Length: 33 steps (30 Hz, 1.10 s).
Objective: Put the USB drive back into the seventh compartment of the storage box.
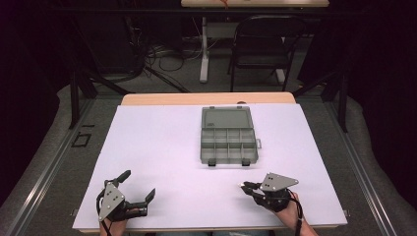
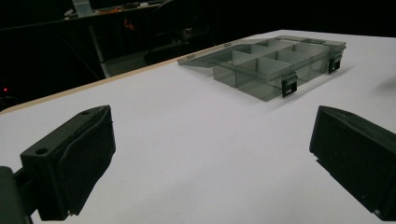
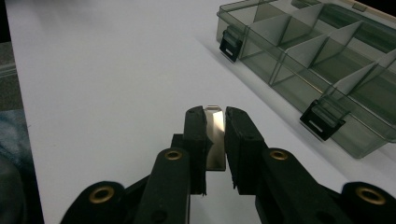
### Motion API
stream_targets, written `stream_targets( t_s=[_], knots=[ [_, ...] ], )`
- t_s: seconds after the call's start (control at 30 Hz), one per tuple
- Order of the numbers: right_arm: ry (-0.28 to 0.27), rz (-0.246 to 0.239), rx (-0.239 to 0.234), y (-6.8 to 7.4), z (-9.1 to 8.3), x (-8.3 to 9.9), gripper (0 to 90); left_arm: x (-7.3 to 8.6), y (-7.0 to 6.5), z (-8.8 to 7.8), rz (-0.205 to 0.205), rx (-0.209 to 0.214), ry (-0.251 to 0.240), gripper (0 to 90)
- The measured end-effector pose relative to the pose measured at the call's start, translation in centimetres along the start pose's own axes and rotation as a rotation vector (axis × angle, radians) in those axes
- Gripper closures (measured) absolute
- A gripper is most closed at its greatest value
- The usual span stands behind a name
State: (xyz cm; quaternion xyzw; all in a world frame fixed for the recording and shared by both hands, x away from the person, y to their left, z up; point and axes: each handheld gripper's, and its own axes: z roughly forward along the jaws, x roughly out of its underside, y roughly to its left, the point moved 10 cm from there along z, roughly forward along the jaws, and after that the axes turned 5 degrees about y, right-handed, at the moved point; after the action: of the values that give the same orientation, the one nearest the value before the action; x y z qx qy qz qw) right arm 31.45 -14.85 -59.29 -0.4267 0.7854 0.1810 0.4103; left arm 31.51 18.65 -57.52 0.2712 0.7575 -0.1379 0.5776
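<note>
The right gripper (image 3: 215, 140) has its 2 black jaws pressed close on a small flat metal plate (image 3: 215, 136), a thin shiny strip standing on edge between the pads, its top just clear of the jaw tips. In the high view this gripper (image 1: 244, 186) sits low over the near right part of the table, pointing left, with the person's hand behind it at the table's near edge.

The left gripper (image 2: 212, 144) is wide open with nothing between its jaws; bare white table shows in the gap. In the high view it (image 1: 138, 184) rests at the near left corner, jaws spread and aimed up and to the right.

Beyond both grippers lies a clear grey plastic box (image 1: 228, 142) with its lid (image 1: 226, 118) folded back flat on the far side. The tray is split by dividers into 2 rows of small compartments, and no contents can be made out in them. 2 black latches (image 3: 324, 120) hang on its near edge. The box sits in the middle of the white table (image 1: 157, 147), slightly right of centre, well apart from the left gripper and nearer the right one.

A dark folding chair (image 1: 260, 44) stands on the floor behind the table.
</note>
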Motion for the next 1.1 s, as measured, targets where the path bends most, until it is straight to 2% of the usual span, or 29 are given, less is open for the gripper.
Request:
stream_targets(
  t_s=[1.1],
  knots=[
    [-0.038,0.04,0.064,-2.2,-1.4,-0.7,79.0,-0.1,0.0,-0.1,0.001,-0.006,0.001,0.3]
  ],
)
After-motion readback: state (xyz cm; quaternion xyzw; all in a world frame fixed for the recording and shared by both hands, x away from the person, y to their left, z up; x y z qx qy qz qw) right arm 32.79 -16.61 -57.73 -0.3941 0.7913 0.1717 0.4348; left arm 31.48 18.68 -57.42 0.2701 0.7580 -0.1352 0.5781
